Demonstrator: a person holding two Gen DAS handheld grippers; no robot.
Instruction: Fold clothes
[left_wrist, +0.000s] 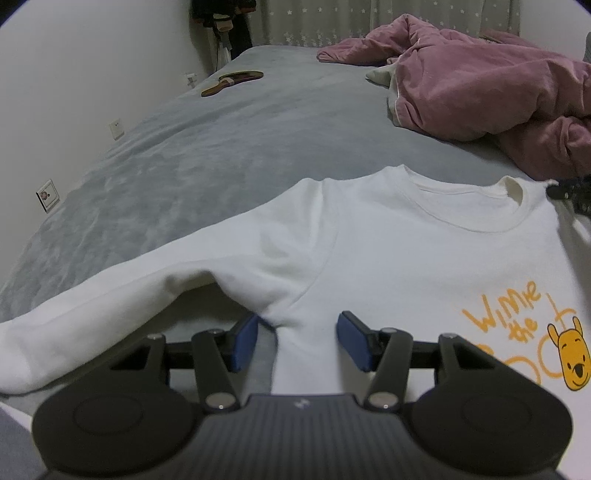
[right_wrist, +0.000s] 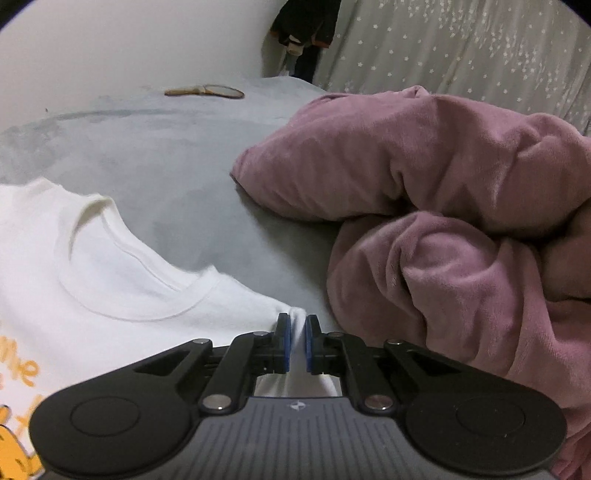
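Sweatshirt (left_wrist: 369, 258) flat, left tongs (left_wrist: 299, 339) parted astride armpit, right tongs (right_wrist: 297, 341) pinching shoulder fabric.

Grey bed (left_wrist: 221, 155), wooden paddle (left_wrist: 232, 82) (far end), starred curtain (right_wrist: 461, 48)

A bedroom in a home: a wide bed (left_wrist: 207, 147) under a grey plush cover, a crumpled pink blanket (left_wrist: 491, 92) on it, star-patterned curtains (right_wrist: 461, 48) behind, white walls with sockets (left_wrist: 117, 128) by the bed, and dark clothes (right_wrist: 306, 26) hanging in the corner.
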